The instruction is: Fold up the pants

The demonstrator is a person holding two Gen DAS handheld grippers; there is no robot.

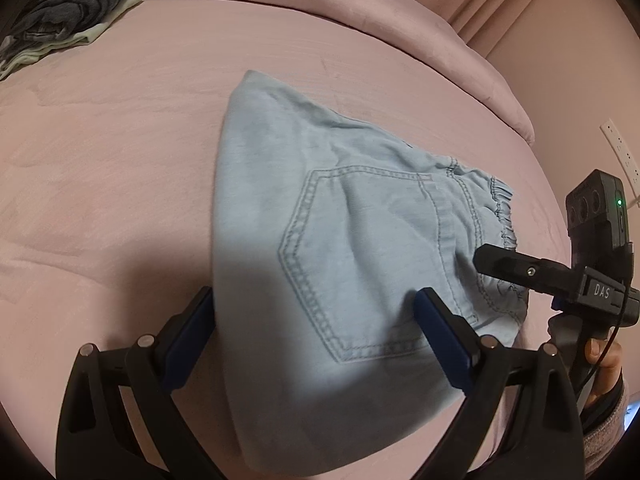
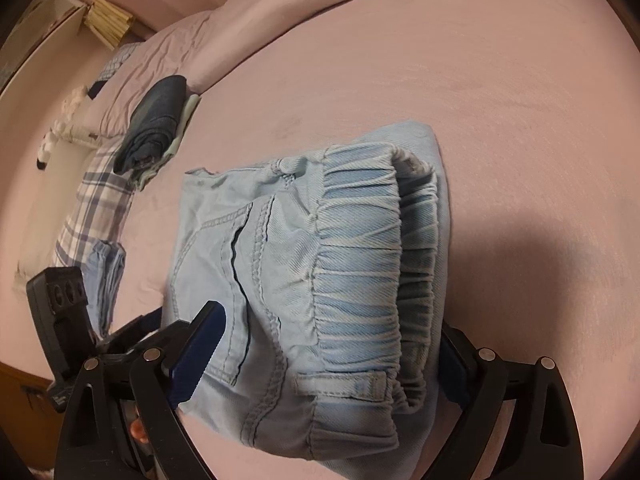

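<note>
Light blue denim pants [image 1: 328, 232] lie folded in a compact bundle on the pink bed [image 1: 120, 160], back pocket up and elastic waistband to the right. My left gripper [image 1: 316, 320] is open, its blue pads straddling the bundle's near end. The right gripper [image 1: 516, 270] shows at the waistband side in the left wrist view. In the right wrist view the pants [image 2: 304, 280] fill the centre, gathered waistband facing me. My right gripper [image 2: 332, 344] is open, its fingers on either side of the waistband end; the right finger is partly hidden behind the cloth.
A stack of folded dark jeans on pale cloth [image 1: 60, 16] sits at the bed's far left, also in the right wrist view [image 2: 156, 128]. A plaid pillow [image 2: 96, 208] and a folded blue garment [image 2: 106, 280] lie left. A wall and power strip [image 1: 622, 152] are right.
</note>
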